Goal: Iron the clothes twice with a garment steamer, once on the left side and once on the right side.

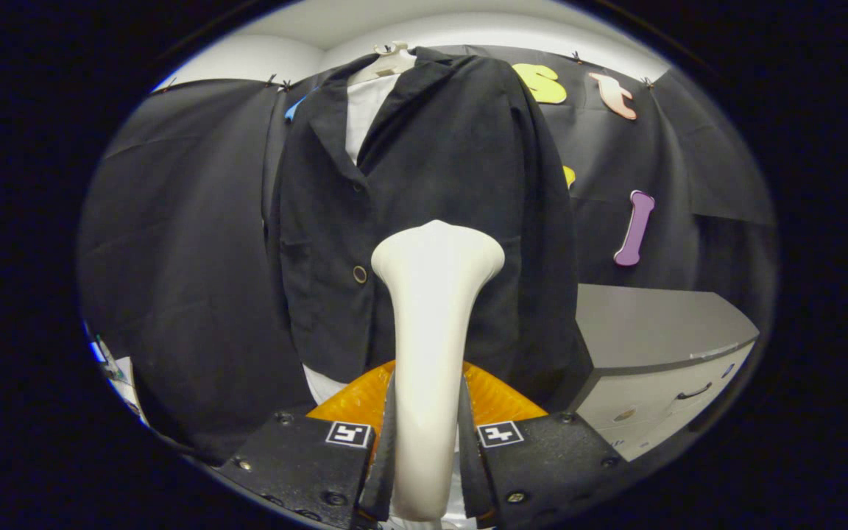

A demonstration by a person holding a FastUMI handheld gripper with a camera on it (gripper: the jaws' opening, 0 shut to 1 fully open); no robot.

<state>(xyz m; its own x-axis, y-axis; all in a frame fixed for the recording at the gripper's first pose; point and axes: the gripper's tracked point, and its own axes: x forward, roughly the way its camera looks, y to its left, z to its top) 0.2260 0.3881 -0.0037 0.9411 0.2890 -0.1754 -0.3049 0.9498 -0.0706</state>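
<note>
Centrally, the gripper (428,442) clamped both fingers (383,449) against the handle of the garment steamer (431,346), which stood upright between them, its flared head raised toward the jacket (424,184). That dark jacket hung on a pale hanger (389,62) beyond the steamer, over a white shirt (364,110), with one button (360,274) just left of the steamer head. A grey cabinet (659,346) stood right of the jacket.

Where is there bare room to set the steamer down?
The gripper is shut on the steamer, which points at the black jacket. The free patch is the grey cabinet top, right of the jacket's hem. Straight ahead the jacket crowds everything.
</note>
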